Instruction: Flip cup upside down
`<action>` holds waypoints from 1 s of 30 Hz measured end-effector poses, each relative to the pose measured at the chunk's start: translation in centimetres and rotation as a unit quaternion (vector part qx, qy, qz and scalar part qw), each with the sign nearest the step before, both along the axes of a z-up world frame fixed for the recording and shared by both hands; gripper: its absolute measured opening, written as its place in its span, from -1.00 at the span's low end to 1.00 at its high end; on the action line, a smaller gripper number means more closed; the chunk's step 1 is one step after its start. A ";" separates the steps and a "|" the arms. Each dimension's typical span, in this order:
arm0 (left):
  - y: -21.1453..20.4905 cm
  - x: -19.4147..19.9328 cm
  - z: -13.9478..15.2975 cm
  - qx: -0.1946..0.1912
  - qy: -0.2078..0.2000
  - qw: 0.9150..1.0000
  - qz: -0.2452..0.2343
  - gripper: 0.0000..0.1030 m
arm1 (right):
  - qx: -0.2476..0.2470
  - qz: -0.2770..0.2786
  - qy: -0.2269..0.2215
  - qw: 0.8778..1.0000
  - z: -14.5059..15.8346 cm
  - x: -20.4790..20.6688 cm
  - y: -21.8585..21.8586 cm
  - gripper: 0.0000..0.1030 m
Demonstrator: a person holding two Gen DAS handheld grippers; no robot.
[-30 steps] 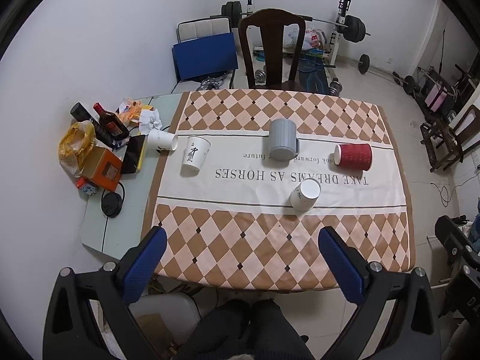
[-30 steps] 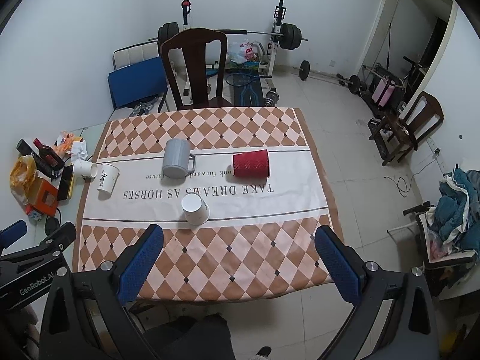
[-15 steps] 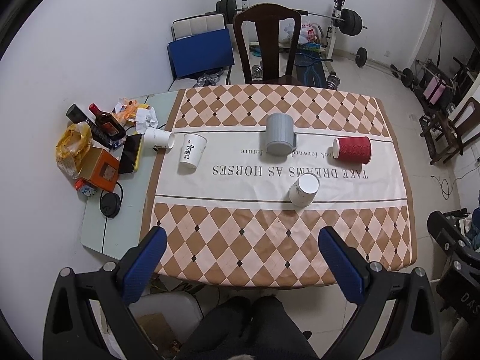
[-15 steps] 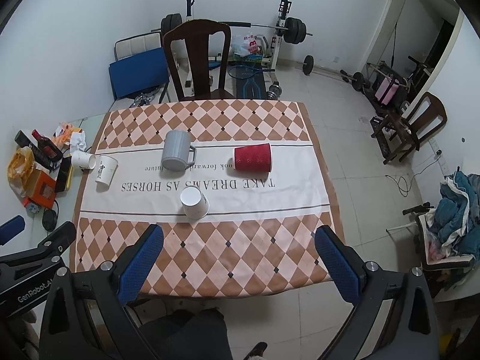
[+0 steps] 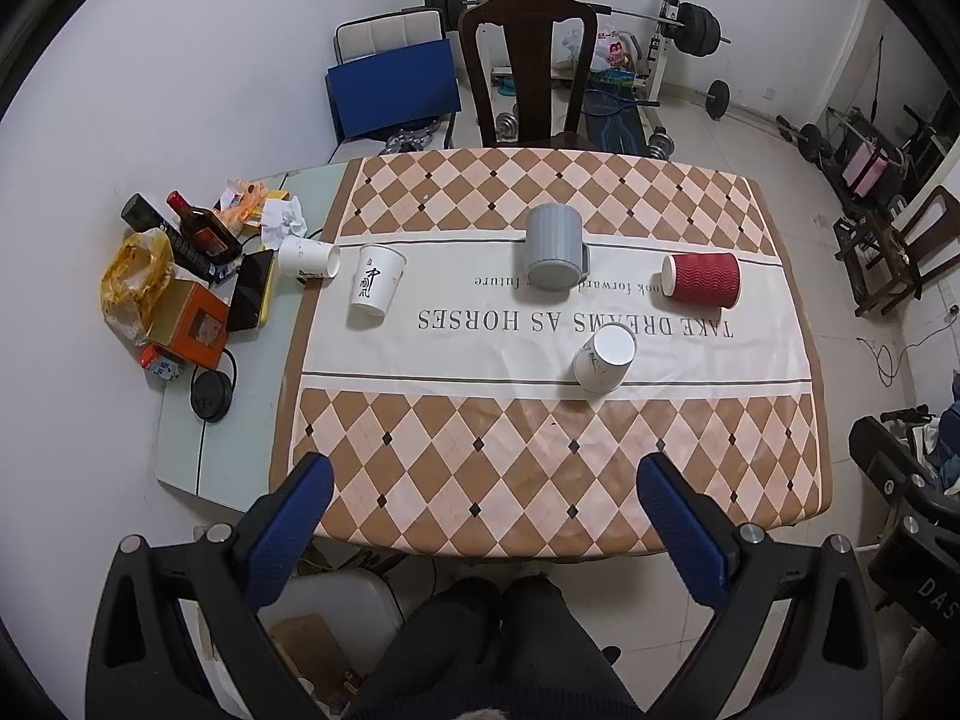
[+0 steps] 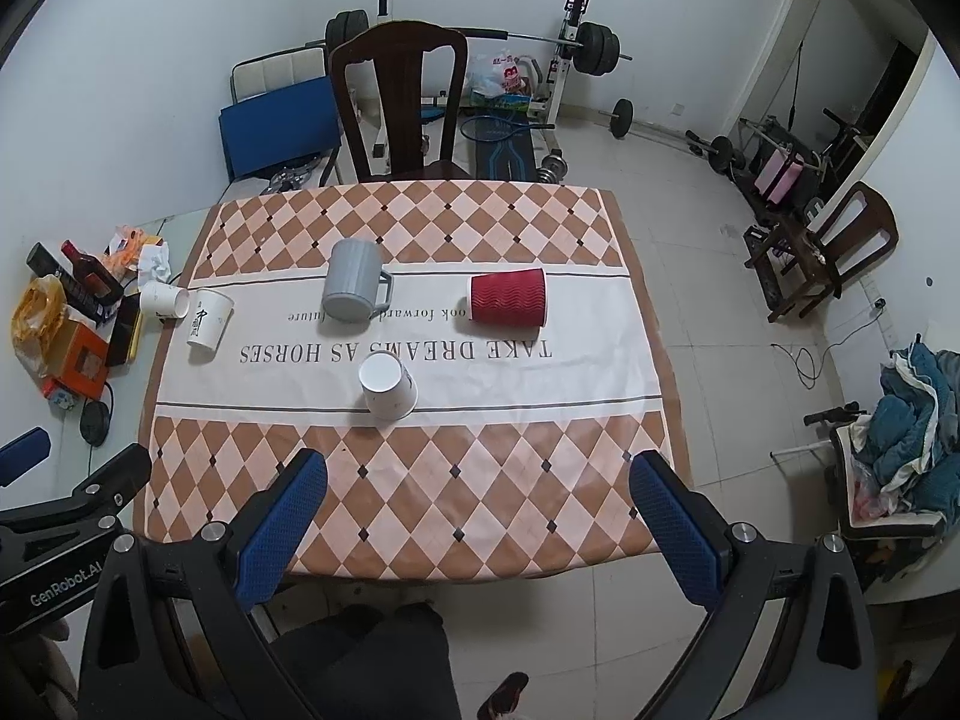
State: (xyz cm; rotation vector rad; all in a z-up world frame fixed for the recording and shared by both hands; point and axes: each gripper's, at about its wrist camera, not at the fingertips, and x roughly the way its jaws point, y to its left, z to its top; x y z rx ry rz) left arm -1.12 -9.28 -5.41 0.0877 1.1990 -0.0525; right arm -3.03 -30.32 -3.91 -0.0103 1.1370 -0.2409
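On the checked tablecloth (image 5: 540,450) stand a grey mug (image 5: 553,249) upside down, a white paper cup (image 5: 603,358) upside down near the middle, and a white printed cup (image 5: 376,279) upright at the left. A red ribbed cup (image 5: 702,278) lies on its side at the right. Another white cup (image 5: 307,257) lies on its side off the cloth. They also show in the right wrist view: mug (image 6: 354,281), white cup (image 6: 387,385), red cup (image 6: 509,299), printed cup (image 6: 208,318). My left gripper (image 5: 480,516) and right gripper (image 6: 477,516) are open, empty, high above the near table edge.
Clutter sits on the table's left end: a bottle (image 5: 201,231), an orange box (image 5: 189,324), a yellow bag (image 5: 129,282), crumpled paper. A dark wooden chair (image 5: 528,66) stands behind the table. Gym weights, another chair (image 6: 840,246) and a laundry pile (image 6: 912,414) are around.
Both grippers have drifted slightly; the table appears a little lower and closer in view. The cups have not moved. Both grippers stay open.
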 end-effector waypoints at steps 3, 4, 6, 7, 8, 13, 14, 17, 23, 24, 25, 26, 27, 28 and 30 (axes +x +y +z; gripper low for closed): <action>0.0 0.0 0.0 0.001 0.000 1.000 -0.002 1.00 | -0.001 0.000 -0.001 1.000 0.1 0.2 0.0 0.98; 0.1 -0.1 0.0 0.000 0.000 1.000 -0.002 1.00 | -0.002 0.000 -0.001 1.000 -0.1 0.1 0.1 0.98; 0.0 0.0 0.0 0.001 0.000 1.000 -0.002 1.00 | -0.002 0.000 0.000 1.000 -0.1 0.1 0.1 0.98; 0.1 -0.1 -0.1 0.000 0.000 1.000 -0.001 1.00 | -0.002 -0.001 0.000 1.000 0.0 0.1 0.1 0.98; 0.1 -0.1 -0.1 0.000 0.000 1.000 -0.002 1.00 | -0.002 -0.001 0.000 1.000 0.0 0.1 0.1 0.98; 0.2 -0.2 -0.1 0.001 -0.001 1.000 -0.003 1.00 | -0.002 -0.001 0.000 1.000 0.0 0.1 0.1 0.98; 0.2 -0.1 0.0 0.002 -0.001 1.000 -0.003 1.00 | -0.002 -0.001 0.000 1.000 -0.1 0.1 0.1 0.98; 0.3 -0.1 -0.1 0.002 -0.003 1.000 0.000 1.00 | 0.000 -0.002 0.000 1.000 -0.1 0.2 0.2 0.98; 0.5 0.0 0.0 0.001 -0.003 1.000 0.002 1.00 | 0.000 0.000 0.000 1.000 -0.1 0.2 0.5 0.98; 0.6 0.0 0.0 0.001 -0.002 1.000 0.002 1.00 | -0.001 0.000 0.000 1.000 -0.1 0.3 0.5 0.98; 0.5 0.0 0.0 0.001 -0.003 1.000 0.002 1.00 | 0.000 0.000 0.000 1.000 -0.1 0.3 0.4 0.98; 0.6 0.0 0.0 0.001 -0.002 1.000 0.002 1.00 | 0.000 0.000 0.000 1.000 -0.1 0.3 0.5 0.98; 0.5 0.0 0.0 0.001 -0.002 1.000 0.002 1.00 | 0.000 0.001 0.000 1.000 -0.1 0.4 0.6 0.98; 0.5 0.0 0.0 0.001 -0.002 1.000 0.002 1.00 | 0.000 0.001 0.000 1.000 -0.1 0.4 0.7 0.98; 0.5 0.0 0.0 0.000 -0.003 1.000 0.002 1.00 | 0.000 0.001 0.000 1.000 -0.2 0.3 0.7 0.98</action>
